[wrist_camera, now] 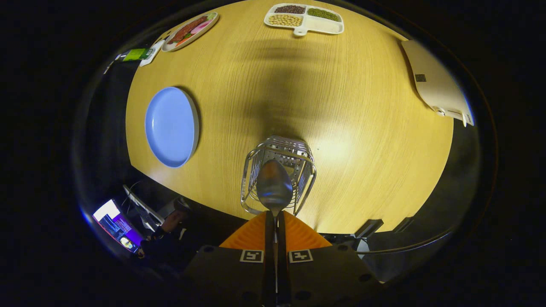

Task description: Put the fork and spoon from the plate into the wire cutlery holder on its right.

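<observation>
We have the gripper (275,221) pinched on the spoon (274,187) handle, bowl hanging over the wire cutlery holder (279,172) (ready to drop in). Whether the fork is inside, we cannot tell. Beyond, left, the blue plate (171,126) sits bare.

The spoon (274,187) showed its bowl alone; the handle was hidden between the orange fingers (298,234) of the tongs (275,221), which pressed closed on it. The bowl covered part of the wire holder (279,172), so its inside could not be made out. The foods on the divided tray (303,19) and the far dish (190,30) were too small to tell. The near rim of the worktop (341,128) was blocked by the tongs.
</observation>
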Demonstrator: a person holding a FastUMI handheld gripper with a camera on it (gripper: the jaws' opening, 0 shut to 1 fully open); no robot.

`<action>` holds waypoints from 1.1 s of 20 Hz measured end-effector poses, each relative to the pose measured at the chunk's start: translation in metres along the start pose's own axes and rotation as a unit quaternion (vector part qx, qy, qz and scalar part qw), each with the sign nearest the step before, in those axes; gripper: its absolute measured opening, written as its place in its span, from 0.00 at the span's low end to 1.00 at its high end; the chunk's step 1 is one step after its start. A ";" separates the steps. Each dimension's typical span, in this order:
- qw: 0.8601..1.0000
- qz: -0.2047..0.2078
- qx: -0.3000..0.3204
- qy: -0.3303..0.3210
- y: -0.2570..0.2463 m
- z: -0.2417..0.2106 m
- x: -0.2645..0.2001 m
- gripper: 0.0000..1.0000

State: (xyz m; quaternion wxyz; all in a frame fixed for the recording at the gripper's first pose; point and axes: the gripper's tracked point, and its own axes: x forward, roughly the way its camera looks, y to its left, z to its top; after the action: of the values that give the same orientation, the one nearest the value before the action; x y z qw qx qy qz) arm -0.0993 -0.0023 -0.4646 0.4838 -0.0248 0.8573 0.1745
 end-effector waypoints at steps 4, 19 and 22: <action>0.999 -0.009 -0.004 0.039 0.003 0.009 0.013 0.07; 0.997 0.025 0.013 -0.071 0.010 0.030 -0.012 0.73; 0.985 0.036 0.025 -0.165 0.015 0.031 -0.035 0.91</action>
State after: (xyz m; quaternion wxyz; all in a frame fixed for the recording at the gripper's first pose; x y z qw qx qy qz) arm -0.0582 0.0171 -0.4459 0.6124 0.0475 0.7702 0.1718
